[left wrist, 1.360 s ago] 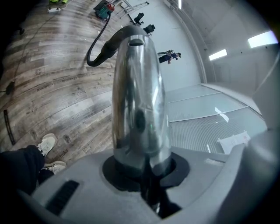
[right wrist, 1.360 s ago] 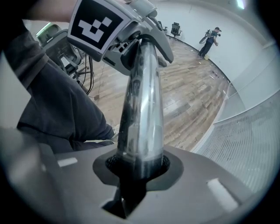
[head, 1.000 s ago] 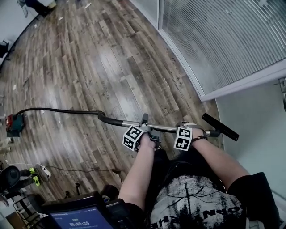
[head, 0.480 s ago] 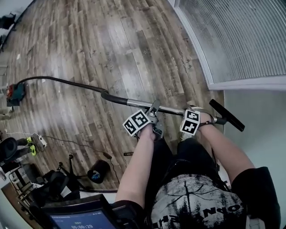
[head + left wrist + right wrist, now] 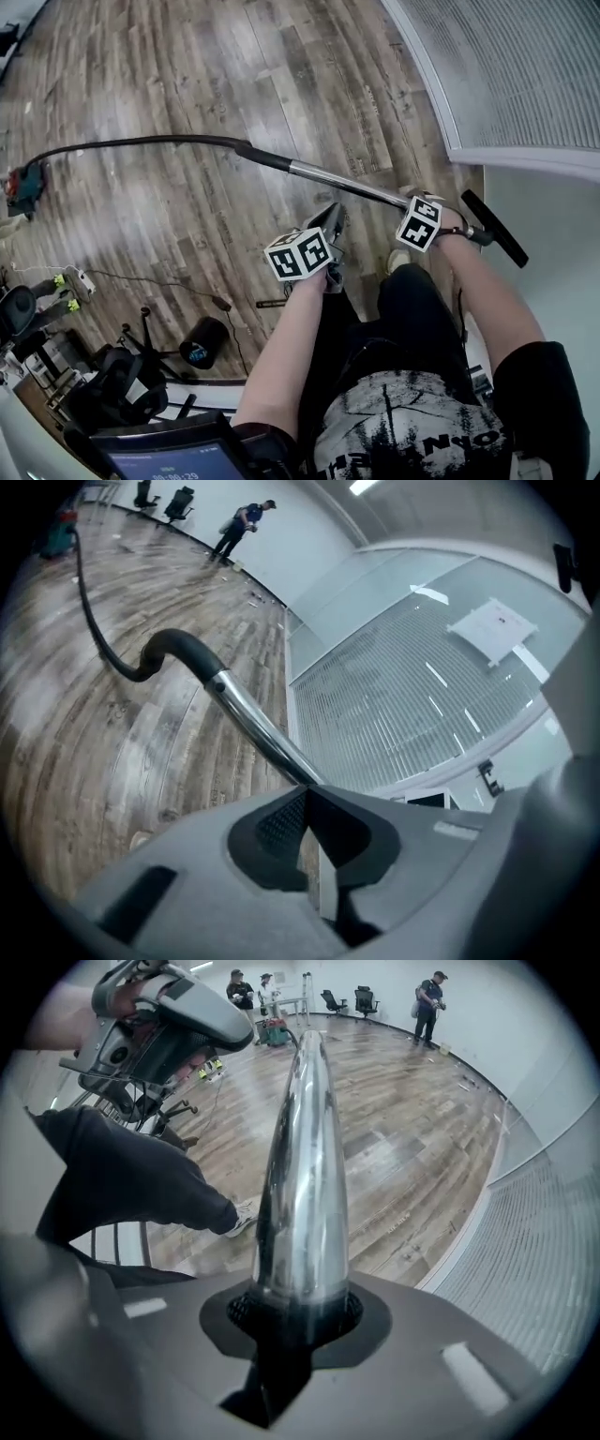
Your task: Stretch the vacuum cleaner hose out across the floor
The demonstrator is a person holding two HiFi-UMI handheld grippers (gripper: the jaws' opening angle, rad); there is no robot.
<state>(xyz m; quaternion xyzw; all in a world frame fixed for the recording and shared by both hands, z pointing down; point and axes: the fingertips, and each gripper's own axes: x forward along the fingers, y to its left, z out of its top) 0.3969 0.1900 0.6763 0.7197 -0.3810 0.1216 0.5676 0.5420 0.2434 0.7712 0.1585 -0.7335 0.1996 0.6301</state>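
Grip: right tongs (image 5: 295, 1316) clamp chrome wand (image 5: 347, 183), which runs straight ahead; left tongs (image 5: 309, 832) just closed, empty, wand beyond tips; hose (image 5: 141, 142) trails farther out across floor (image 5: 187, 75). Pull steadily, avoid kinks.

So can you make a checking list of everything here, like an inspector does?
Surface: brown wooden plank floor.
Job's things: shiny metal vacuum tube joined to a long black hose running to a red-and-teal vacuum body at far left.
Clutter: black cylinder on the floor beside the person.
Grippers: left gripper shut, fingers empty, off the tube; right gripper shut on the tube.
Cables: thin dark cable lying on the floor.
Surroundings: slatted glass wall at right.
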